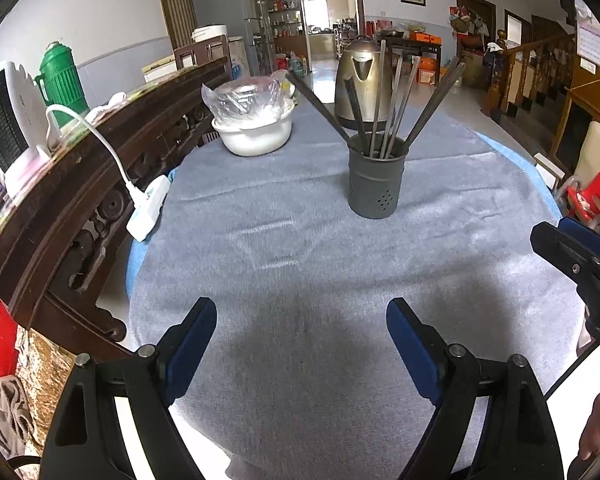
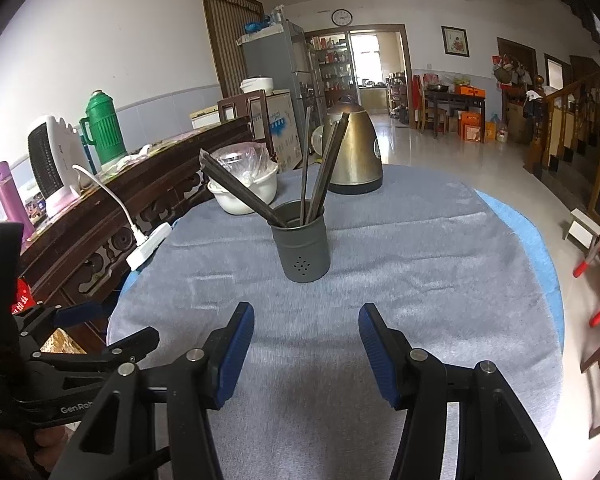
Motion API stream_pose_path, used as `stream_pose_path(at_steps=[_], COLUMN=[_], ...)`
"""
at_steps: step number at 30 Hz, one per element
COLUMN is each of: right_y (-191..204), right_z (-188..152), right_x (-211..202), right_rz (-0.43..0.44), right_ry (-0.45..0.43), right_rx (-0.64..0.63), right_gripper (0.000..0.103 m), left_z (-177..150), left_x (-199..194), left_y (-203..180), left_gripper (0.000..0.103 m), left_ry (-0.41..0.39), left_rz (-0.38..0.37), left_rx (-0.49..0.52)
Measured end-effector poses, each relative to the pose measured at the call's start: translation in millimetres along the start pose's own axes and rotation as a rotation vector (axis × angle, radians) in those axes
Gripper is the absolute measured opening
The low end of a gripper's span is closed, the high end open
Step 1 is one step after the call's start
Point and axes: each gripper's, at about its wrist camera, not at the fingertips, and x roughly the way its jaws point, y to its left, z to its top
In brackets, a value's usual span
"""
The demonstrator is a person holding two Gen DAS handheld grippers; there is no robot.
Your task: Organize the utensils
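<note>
Chopsticks [image 1: 380, 104] upright in holder [image 1: 376, 184] | cloth [image 1: 300, 264] bare around

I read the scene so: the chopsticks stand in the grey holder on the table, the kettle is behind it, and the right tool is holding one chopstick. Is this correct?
Not quite. The right tool holds nothing: in the right wrist view its jaws stand open over bare cloth. The rest is right: the chopsticks stand in the grey holder, with the kettle behind it.
</note>
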Motion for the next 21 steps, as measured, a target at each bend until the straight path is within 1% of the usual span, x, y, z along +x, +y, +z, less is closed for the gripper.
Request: stream_pose_path(at_steps=[10, 21], right_y=[-11, -16], right_z=[1, -4], right_x=[-17, -51], right_rz=[0.023, 0.045], right_ry=[-0.038, -0.093], right_rx=[0.024, 0.031], right_gripper=[0.059, 0.059], left_z=[7, 3], left_x=[-27, -64], left_y=[-8, -14], left_gripper=[0.087, 0.087], left_ry=[-0.050, -0.112], left_rz=[0.037, 0.073], left_rx=[0.009, 0.019])
